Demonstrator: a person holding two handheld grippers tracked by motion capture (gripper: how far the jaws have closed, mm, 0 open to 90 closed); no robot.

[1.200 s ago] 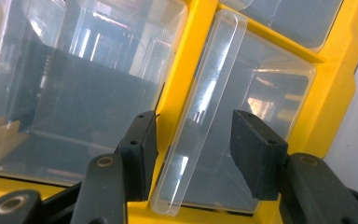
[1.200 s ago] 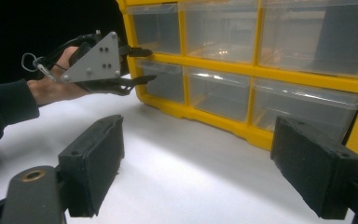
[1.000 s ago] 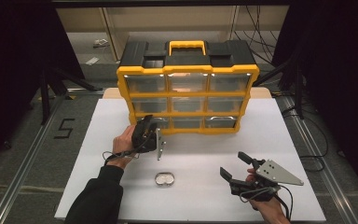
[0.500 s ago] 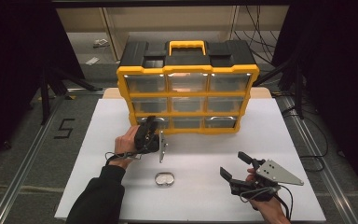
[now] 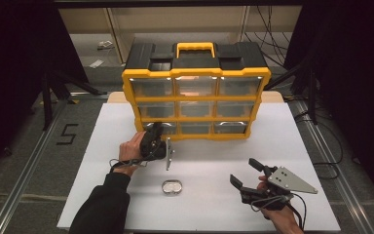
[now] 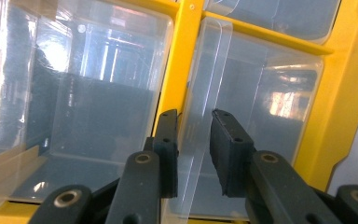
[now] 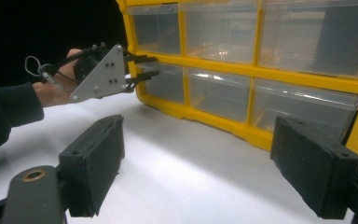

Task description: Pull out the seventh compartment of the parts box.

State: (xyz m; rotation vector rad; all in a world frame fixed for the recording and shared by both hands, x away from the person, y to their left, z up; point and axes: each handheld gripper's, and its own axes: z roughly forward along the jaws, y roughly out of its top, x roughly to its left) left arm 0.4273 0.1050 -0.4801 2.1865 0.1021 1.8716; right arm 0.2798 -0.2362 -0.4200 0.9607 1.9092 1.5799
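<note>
My left gripper (image 6: 193,154) sat narrow around the handle lip (image 6: 205,116) of the bottom-left drawer (image 5: 158,127); my right gripper (image 5: 247,174) hovered wide near the table's (image 5: 302,146) right.

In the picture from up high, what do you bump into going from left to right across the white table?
Left tongs → metal clip → right tongs.

A single marking can be read: the figure "5" (image 5: 66,133), taped dark on the grey floor left of the table.
</note>
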